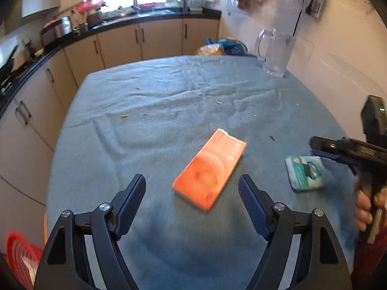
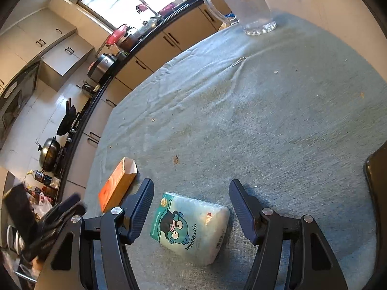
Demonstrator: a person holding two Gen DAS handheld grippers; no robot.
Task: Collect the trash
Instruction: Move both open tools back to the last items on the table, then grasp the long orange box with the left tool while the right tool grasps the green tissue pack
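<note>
An orange carton [image 1: 210, 169] with a torn end lies flat on the grey-blue tablecloth [image 1: 169, 101], just ahead of my open, empty left gripper [image 1: 192, 186]. It also shows in the right wrist view [image 2: 118, 183]. A teal-and-white tissue pack [image 2: 191, 224] with a cartoon face lies between the fingers of my open right gripper [image 2: 191, 193], still resting on the cloth. In the left wrist view the pack [image 1: 305, 172] sits at the right, under the right gripper's fingers [image 1: 324, 145]. Small crumbs [image 1: 124, 116] dot the cloth.
A clear glass pitcher [image 1: 278, 50] stands at the table's far right corner. A red basket [image 1: 20, 256] sits low beside the table's left edge. Kitchen cabinets and a black counter [image 1: 135, 21] run behind and to the left. A dark object [image 2: 377, 193] is at the right edge.
</note>
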